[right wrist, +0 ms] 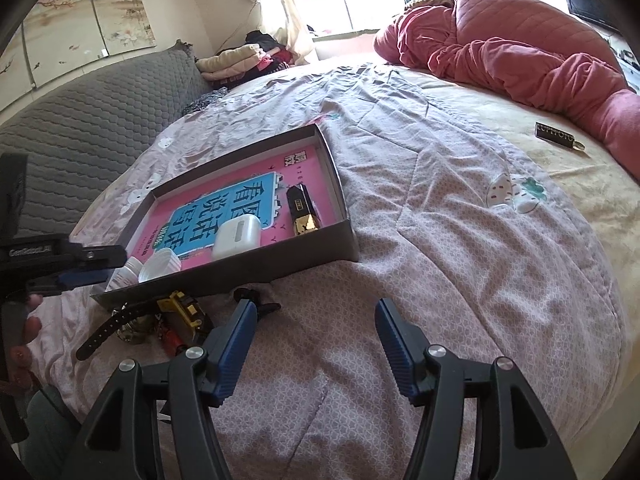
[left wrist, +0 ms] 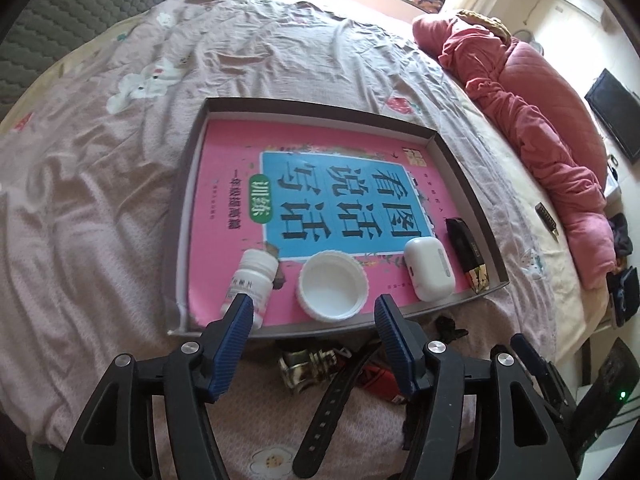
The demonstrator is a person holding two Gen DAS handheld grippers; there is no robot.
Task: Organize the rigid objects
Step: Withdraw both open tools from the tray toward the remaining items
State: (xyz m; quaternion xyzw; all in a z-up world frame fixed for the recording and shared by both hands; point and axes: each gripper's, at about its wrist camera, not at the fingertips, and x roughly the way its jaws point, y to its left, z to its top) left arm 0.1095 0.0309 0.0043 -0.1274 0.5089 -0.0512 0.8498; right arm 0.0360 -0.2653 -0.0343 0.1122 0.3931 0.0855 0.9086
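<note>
A shallow grey box point(left wrist: 320, 106) lies on the bed with a pink book point(left wrist: 224, 184) flat inside it. On the book, near the front wall, are a white pill bottle point(left wrist: 252, 276) on its side, a white lid point(left wrist: 332, 290), a white earbud case point(left wrist: 430, 268) and a black-and-gold lighter-like item point(left wrist: 468, 252). My left gripper point(left wrist: 314, 312) hangs open above the box's near edge, its pads touching nothing. My right gripper point(right wrist: 316, 312) is open over bare bedspread, right of the box point(right wrist: 280, 258). Nothing is between its fingers.
Loose items lie just in front of the box: a black watch strap point(right wrist: 104, 332), a yellow toy point(right wrist: 184, 312) and a small black clip point(right wrist: 256, 304). A black key tag point(right wrist: 556, 136) rests far right near the bunched red quilt point(right wrist: 520, 52). A grey headboard point(right wrist: 100, 120) is behind.
</note>
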